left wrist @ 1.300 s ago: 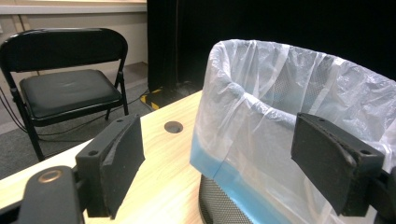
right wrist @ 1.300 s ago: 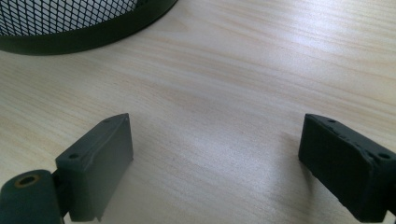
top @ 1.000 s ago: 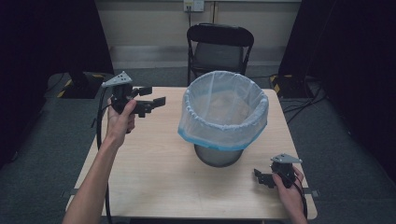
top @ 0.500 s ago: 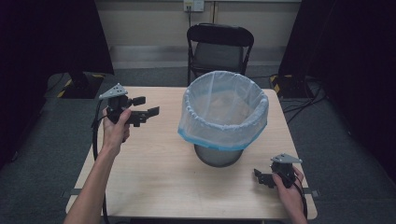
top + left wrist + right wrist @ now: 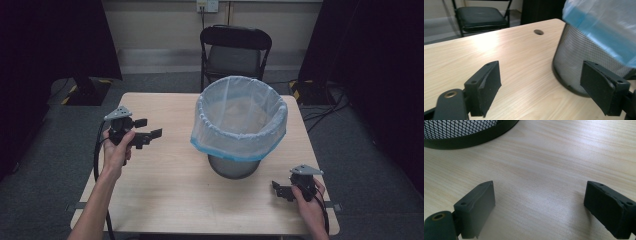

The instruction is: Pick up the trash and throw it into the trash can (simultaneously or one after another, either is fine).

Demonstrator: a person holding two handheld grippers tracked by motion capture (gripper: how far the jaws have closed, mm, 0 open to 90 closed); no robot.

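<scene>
Mesh bin point(image 5: 235, 165) with bag liner point(image 5: 240, 120) is set mid-table point(image 5: 165, 200). Left gripper point(image 5: 150, 130) is held left of bin, fingers wide, empty; right gripper point(image 5: 277, 189) near its base, fingers wide.

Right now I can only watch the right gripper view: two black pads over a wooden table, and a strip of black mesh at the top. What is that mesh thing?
Observer: It is a mesh wastebasket standing mid-table, lined with a pale bag whose blue edge folds down over the rim.
Operator: Is anything inside it?
Observer: From the high view the bag looks empty, though I can't see its very bottom.
Operator: And where is the other hand's tool?
Observer: The left tool is held over the left part of the table, jaws open, pointing toward the wastebasket and well apart from it.
</scene>
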